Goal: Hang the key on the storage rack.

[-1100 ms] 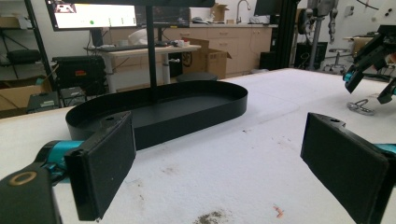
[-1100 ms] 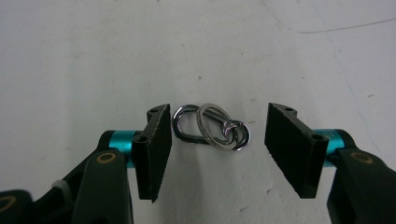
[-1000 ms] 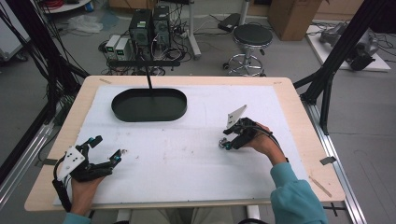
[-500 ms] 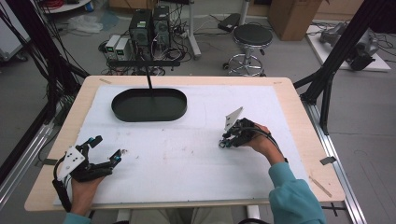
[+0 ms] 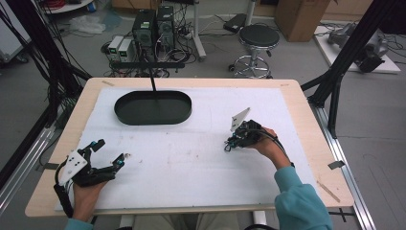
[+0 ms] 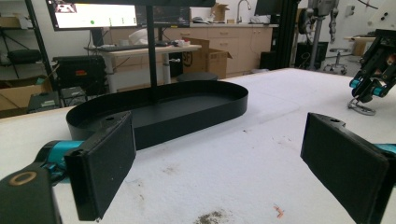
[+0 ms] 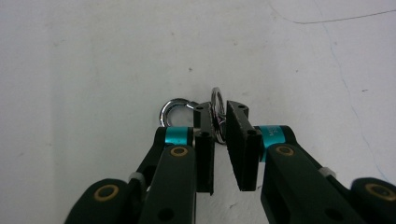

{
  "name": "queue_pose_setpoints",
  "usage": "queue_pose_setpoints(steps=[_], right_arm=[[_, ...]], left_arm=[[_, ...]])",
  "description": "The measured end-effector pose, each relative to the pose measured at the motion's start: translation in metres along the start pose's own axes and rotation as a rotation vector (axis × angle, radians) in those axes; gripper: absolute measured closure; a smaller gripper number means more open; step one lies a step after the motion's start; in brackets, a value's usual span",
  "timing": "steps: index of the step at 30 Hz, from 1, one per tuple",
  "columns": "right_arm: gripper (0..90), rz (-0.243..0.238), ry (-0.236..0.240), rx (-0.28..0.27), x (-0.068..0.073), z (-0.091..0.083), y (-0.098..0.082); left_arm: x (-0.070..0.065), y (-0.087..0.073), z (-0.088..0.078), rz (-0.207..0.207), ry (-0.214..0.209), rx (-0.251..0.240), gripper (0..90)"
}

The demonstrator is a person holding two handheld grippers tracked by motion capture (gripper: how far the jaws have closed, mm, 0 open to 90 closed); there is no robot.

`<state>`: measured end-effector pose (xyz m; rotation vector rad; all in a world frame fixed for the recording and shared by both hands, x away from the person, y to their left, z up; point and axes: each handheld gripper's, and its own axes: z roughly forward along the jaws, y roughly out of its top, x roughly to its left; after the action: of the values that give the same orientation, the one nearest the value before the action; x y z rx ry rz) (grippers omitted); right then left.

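Note:
A pair of linked silver metal rings [image 7: 172, 112] lies on the white table cover [image 5: 191, 163], right of centre. One ring [image 7: 217, 97] stands upright between the jaws of my right gripper [image 7: 220, 126], which is shut on it; the other lies flat to the left. In the high view the right gripper [image 5: 231, 143] points down at the cover. The left gripper view has it far off at the right [image 6: 373, 74] with the rings [image 6: 362, 107] beneath. My left gripper [image 5: 111, 152] rests near the front left edge, open, with nothing between its pads [image 6: 105, 168].
A black oval tray [image 5: 143, 120] stands at the back left of the cover, its wall [image 6: 196, 116] low and its inside bare. A black pole [image 5: 152, 81] rises just behind it. The wooden table edge [image 5: 306, 124] frames the cover.
My right gripper has shifted and tilted slightly over the rings. The left gripper has stayed put.

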<state>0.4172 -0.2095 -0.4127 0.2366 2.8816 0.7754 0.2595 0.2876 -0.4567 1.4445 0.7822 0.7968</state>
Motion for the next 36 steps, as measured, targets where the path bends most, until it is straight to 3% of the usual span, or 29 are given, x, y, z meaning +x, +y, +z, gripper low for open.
queue_pose_setpoints(steps=[6,19,21,22,23,24,26,27,28,31,32,33,35,36], right_arm=[[86.0,0.011,0.001,-0.001,-0.001,0.0,0.0],[89.3,0.171,0.016,-0.042,-0.005,-0.002,-0.001],[89.3,0.206,0.034,-0.075,-0.006,-0.004,-0.002],[89.3,0.23,0.048,-0.118,-0.006,-0.007,-0.003],[89.3,0.23,0.048,-0.118,-0.006,-0.007,-0.003],[89.3,0.241,0.052,-0.164,-0.006,-0.011,-0.003],[89.3,0.247,0.056,-0.208,-0.005,-0.015,-0.002],[89.3,0.247,0.056,-0.208,-0.005,-0.015,-0.002],[89.3,0.249,0.068,-0.259,-0.003,-0.018,-0.001],[89.3,0.245,0.075,-0.288,-0.001,-0.022,0.002],[89.3,0.233,0.08,-0.334,0.001,-0.025,0.005],[89.3,0.233,0.08,-0.334,0.001,-0.025,0.005],[89.3,0.222,0.086,-0.382,0.003,-0.029,0.01],[89.3,0.213,0.084,-0.409,0.004,-0.032,0.012]], left_arm=[[0.0,0.0,0.0,0.002,0.0,0.0,10.7],[0.0,0.0,0.001,0.002,0.005,0.007,10.7],[0.0,0.001,0.001,0.002,0.007,0.013,10.7],[0.0,0.001,0.001,0.004,0.008,0.018,10.7],[0.0,0.001,0.002,0.002,0.007,0.022,10.7],[0.0,0.002,0.003,0.001,0.007,0.029,10.7],[0.0,0.002,0.004,0.0,0.002,0.043,10.7],[0.0,0.003,0.005,-0.004,-0.007,0.049,10.7],[0.0,0.004,0.005,-0.011,-0.014,0.051,10.7],[-0.001,0.012,0.009,-0.014,-0.054,0.047,10.7],[-0.001,0.015,0.011,-0.018,-0.073,0.049,10.8],[0.0,0.019,0.013,-0.037,-0.099,0.047,10.8],[0.001,0.028,0.018,-0.075,-0.134,0.039,10.9],[0.002,0.033,0.021,-0.075,-0.15,0.044,10.9]])
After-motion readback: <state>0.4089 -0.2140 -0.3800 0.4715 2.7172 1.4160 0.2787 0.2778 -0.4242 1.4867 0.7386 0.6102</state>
